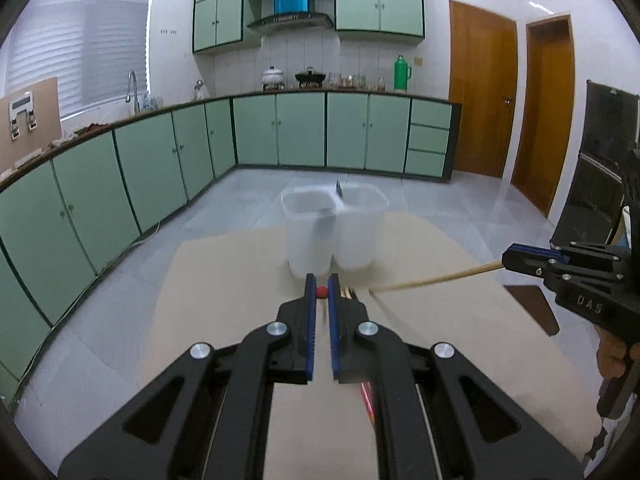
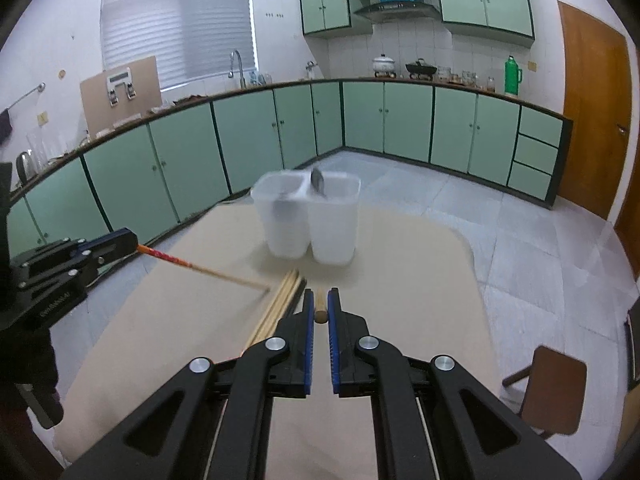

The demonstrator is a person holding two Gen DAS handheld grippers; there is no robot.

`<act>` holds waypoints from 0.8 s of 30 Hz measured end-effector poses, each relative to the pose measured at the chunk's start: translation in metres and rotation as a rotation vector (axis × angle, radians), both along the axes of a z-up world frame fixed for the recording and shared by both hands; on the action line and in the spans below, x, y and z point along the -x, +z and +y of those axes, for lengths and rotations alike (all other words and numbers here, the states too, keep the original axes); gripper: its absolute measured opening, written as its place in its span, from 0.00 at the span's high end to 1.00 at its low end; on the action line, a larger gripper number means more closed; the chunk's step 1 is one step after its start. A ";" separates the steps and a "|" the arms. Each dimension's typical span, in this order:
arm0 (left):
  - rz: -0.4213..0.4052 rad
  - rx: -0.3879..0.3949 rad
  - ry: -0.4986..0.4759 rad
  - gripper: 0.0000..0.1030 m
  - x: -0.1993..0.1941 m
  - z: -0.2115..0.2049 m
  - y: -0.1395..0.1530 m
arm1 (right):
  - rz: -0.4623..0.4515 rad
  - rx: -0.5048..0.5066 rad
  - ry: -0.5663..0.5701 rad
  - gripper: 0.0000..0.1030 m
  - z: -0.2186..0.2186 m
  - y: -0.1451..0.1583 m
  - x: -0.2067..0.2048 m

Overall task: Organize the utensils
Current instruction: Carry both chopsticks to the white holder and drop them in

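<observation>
Left wrist view: the left gripper point(image 1: 322, 293) has its fingers clamped on the red end of a chopstick point(image 1: 321, 292), seen end-on, its shaft running away below the fingers and out of sight. Straight ahead of the fingertips stands the twin-cup holder point(image 1: 334, 232), a dark utensil point(image 1: 339, 190) poking above its middle wall. Off to the right of the fingers, the right gripper point(image 1: 516, 258) grips a plain wooden chopstick point(image 1: 436, 279) by its thick end, tip slanting down toward the table mat point(image 1: 224, 280)

Right wrist view: the right gripper point(image 2: 320, 304) has its fingers closed on the wooden chopstick's butt point(image 2: 320, 312). Just left of the fingertips lies a bundle of loose chopsticks point(image 2: 280, 304) on the mat. Farther left, the left gripper point(image 2: 120, 240) holds the red-ended chopstick point(image 2: 200, 268), its tip touching or nearly touching that bundle. The holder point(image 2: 308, 220) sits directly beyond the fingers

To do this well, I judge each stick should be lifted clear of the bundle, swung tip-down, centred over one cup, the same cup for both, then lowered before the grip loosens, one hand at a time so the sticks do not cross
</observation>
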State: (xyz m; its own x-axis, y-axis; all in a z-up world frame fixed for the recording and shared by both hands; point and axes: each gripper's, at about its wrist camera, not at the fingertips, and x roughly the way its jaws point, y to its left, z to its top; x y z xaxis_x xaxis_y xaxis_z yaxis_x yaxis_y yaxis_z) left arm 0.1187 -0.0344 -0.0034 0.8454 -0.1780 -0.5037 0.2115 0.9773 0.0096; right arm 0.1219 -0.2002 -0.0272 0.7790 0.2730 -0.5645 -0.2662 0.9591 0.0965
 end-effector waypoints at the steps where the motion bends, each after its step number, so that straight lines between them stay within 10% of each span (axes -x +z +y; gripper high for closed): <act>1: -0.008 0.007 -0.002 0.96 -0.005 0.000 0.005 | -0.003 -0.002 0.009 0.94 -0.001 0.006 -0.005; 24: -0.262 0.063 -0.054 0.96 -0.049 -0.016 0.121 | -0.149 0.000 0.109 0.94 -0.007 0.137 -0.070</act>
